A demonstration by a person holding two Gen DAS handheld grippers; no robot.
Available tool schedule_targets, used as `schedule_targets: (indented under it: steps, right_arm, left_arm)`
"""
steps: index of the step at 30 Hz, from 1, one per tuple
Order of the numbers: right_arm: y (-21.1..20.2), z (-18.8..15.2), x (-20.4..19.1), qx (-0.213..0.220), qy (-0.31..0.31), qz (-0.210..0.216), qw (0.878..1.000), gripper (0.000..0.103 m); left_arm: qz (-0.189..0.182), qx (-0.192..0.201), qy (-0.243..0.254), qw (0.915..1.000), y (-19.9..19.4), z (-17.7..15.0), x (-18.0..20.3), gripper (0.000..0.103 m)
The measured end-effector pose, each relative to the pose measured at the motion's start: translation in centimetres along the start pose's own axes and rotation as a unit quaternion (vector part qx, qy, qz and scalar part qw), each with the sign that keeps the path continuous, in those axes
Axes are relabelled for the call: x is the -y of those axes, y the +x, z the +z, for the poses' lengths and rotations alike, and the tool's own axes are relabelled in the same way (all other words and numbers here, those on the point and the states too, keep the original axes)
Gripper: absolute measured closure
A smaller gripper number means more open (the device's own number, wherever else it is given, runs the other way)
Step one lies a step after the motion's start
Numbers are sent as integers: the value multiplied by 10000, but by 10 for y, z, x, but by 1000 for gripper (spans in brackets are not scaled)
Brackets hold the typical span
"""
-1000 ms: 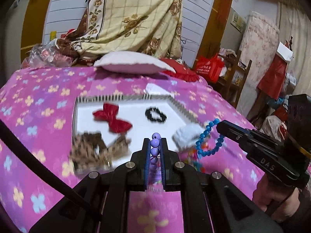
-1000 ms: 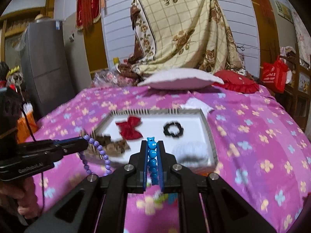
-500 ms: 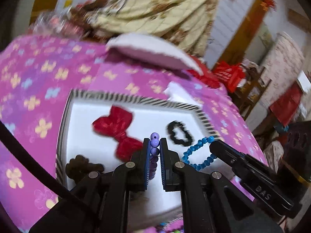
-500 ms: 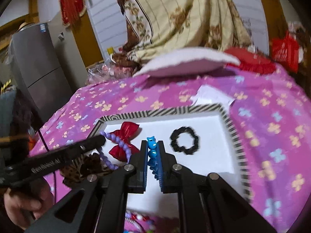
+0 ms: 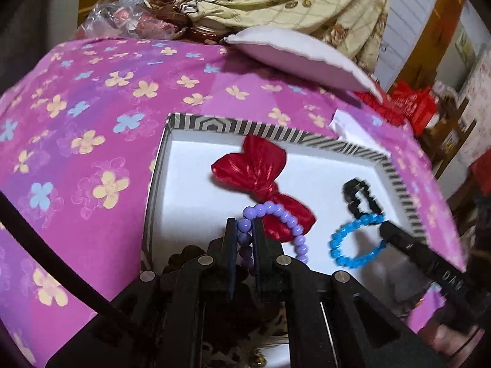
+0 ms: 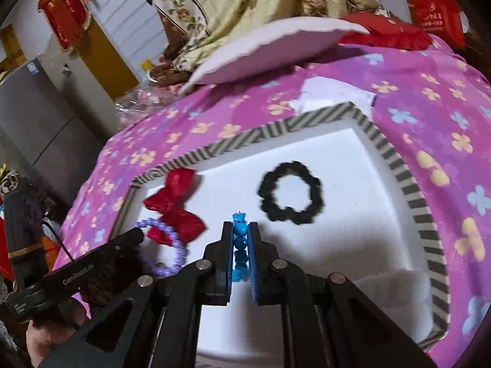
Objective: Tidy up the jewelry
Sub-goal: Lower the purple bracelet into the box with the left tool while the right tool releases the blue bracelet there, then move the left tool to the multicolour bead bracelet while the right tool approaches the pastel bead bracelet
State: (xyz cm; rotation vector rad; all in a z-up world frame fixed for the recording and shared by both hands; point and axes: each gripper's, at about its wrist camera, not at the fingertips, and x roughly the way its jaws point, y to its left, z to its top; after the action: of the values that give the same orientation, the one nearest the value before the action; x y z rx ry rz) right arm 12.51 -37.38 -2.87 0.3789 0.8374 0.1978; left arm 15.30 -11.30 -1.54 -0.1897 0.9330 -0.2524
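left wrist view: the left gripper (image 5: 245, 233) is clenched on a purple bracelet (image 5: 284, 219), whose loop curls out to the right over the red bow (image 5: 260, 181) inside the white tray (image 5: 172, 165). the right gripper (image 5: 383, 228) reaches in from the right, with a blue bracelet (image 5: 353, 242) hanging at its tip beside the black hair tie (image 5: 357, 196). to do this step well, i judge each bracelet should go down on bare tray floor, clear of the bow and the hair tie, and be let go low so the beads do not roll or tangle. compared with a second ago, the tray fills far more of the view and both bracelets now hang over it rather than short of its near edge.

right wrist view: the right gripper (image 6: 241, 239) is clamped on the blue bracelet (image 6: 239, 230), with bare white floor ahead and the black hair tie (image 6: 290, 196) just beyond. the left gripper (image 6: 138, 234) enters low on the left, the purple bracelet (image 6: 172, 245) dangling next to the red bow (image 6: 173, 205). half a second ago the tray sat farther off; now its striped rim (image 6: 408, 190) wraps around the fingers.
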Motion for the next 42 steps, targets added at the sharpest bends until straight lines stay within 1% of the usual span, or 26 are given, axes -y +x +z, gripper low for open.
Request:
schedule_targets:
  steps: [3, 6, 9, 11, 12, 13, 15, 17, 19, 22, 24, 25, 28, 29, 31, 33, 36, 38, 40, 42]
  right_arm:
    - [5, -2, 2, -131, -63, -175, 9997, 94]
    - [6, -5, 1, -181, -167, -271, 9993, 94]
    - [5, -5, 0, -123, -221, -363, 9990, 87]
    - [3, -5, 0, -110, -215, -315, 9992, 80]
    - [1, -5, 0, -91, -225, -326, 9992, 73]
    - [-2, -5, 0, -53, -236, -302, 9992, 71]
    - [-11, -5, 0, 58, -249, -251, 9994, 71]
    - [-22, -6, -1, 190, -276, -187, 9993, 71]
    - [-39, -8, -5, 347, -408, -218, 9983, 71]
    - [-69, -17, -11, 540, -596, -308, 9963, 71]
    - [-92, -28, -12, 655, -675, -393, 9948, 70]
    - [-102, -34, -10, 693, -702, -437, 9942, 67]
    - [-127, -55, -5, 719, -869, -678, 9913, 62]
    - [-135, -64, -2, 702, -913, -800, 9901, 62]
    - [-147, -82, 8, 556, -828, -885, 9911, 62]
    - [-152, -95, 15, 428, -748, -927, 9920, 62]
    - [-155, -113, 25, 198, -688, -954, 9929, 57]
    - [-149, -122, 31, -72, -741, -1111, 9910, 57]
    - [-138, -127, 37, -379, -863, -1204, 9882, 57]
    - [-130, -133, 42, -596, -930, -1321, 9851, 56]
  left_arm:
    - [218, -202, 125, 9995, 7, -1, 1, 103]
    - [354, -164, 192, 9991, 4, -4, 3, 103]
    - [436, -145, 255, 9986, 1, -7, 4, 103]
    - [456, -111, 276, 9985, -1, -6, 4, 103]
    - [475, -75, 291, 9984, -2, -6, 4, 103]
    - [492, -33, 286, 9984, -4, -6, 4, 102]
    - [440, 104, 211, 9988, -9, -4, 1, 100]
    - [356, 178, 86, 9992, -14, -2, -3, 93]
    - [269, 210, 22, 9994, -18, -3, -5, 93]
    - [119, 389, -13, 9992, -34, -8, -3, 93]
    - [-1, 627, 146, 9979, -53, -16, 4, 92]
    - [-41, 779, 268, 9966, -64, -22, 9, 91]
    - [-270, 1018, 596, 9927, -87, -36, 20, 89]
    - [-307, 1048, 657, 9918, -92, -40, 23, 89]
    - [-407, 1083, 767, 9903, -104, -54, 27, 89]
    - [-573, 946, 893, 9898, -110, -75, 33, 89]
    - [-623, 726, 1146, 9888, -109, -101, 47, 89]
    - [-669, 547, 1288, 9879, -102, -111, 56, 89]
    - [-566, 461, 1430, 9870, -95, -118, 64, 89]
    - [-441, 376, 1481, 9873, -86, -121, 67, 89]
